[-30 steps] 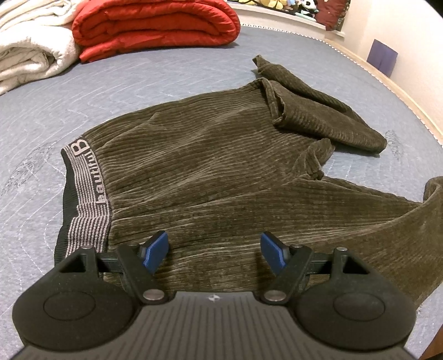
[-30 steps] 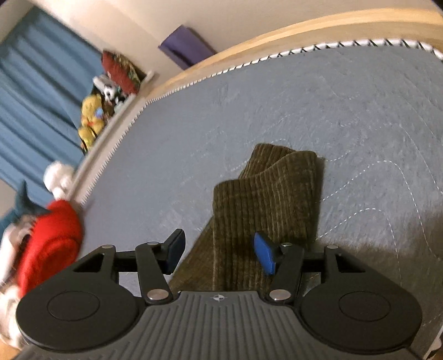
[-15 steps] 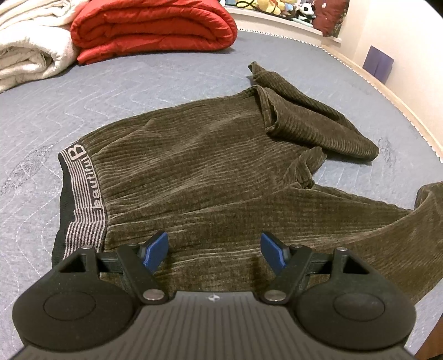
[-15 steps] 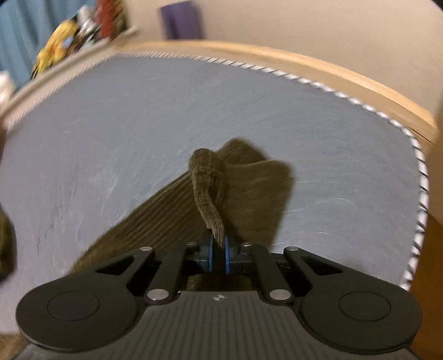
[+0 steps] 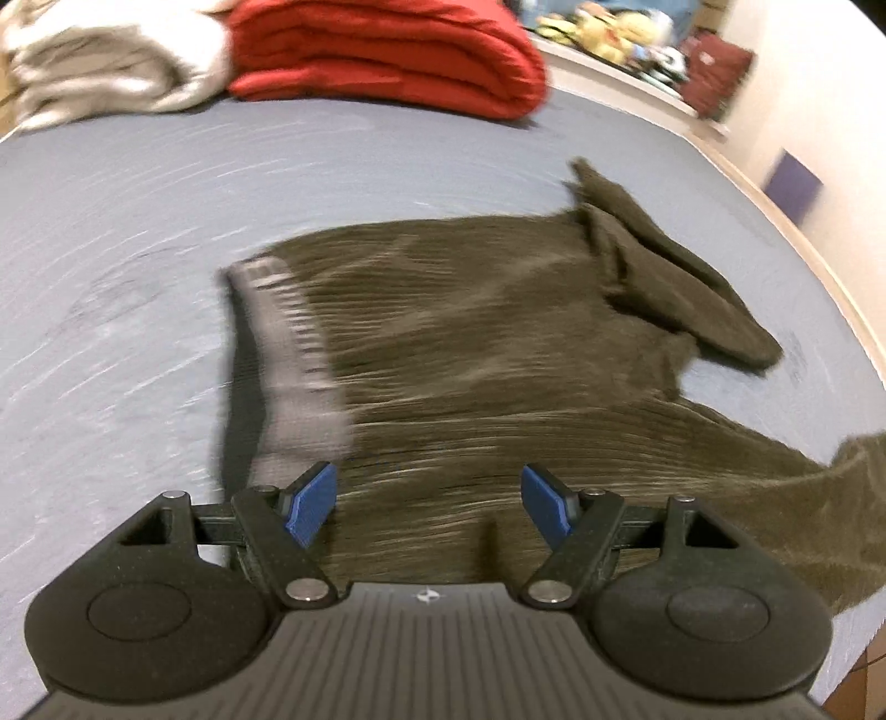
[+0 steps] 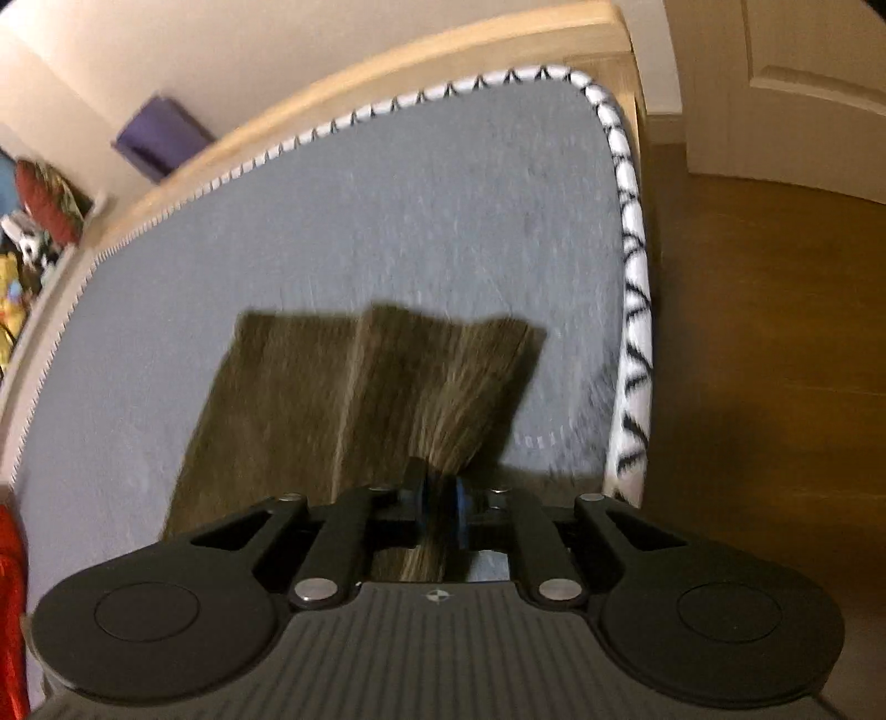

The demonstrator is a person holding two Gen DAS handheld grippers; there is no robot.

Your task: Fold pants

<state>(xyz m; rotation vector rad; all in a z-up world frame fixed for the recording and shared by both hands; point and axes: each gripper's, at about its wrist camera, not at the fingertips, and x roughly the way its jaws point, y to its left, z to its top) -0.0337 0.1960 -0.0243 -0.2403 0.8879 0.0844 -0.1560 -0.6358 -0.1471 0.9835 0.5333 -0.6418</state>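
My left tongs hang released over the pants, spread on the bed beside the waistband. My right tongs are clenched on the leg cuff near the mattress edge; a thin pinch could slip, dropping it floorward.

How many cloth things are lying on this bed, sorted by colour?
Olive-brown: 1, the corduroy pants
Red: 1, the folded quilt
Cream: 1, the bundled blanket
Total: 3
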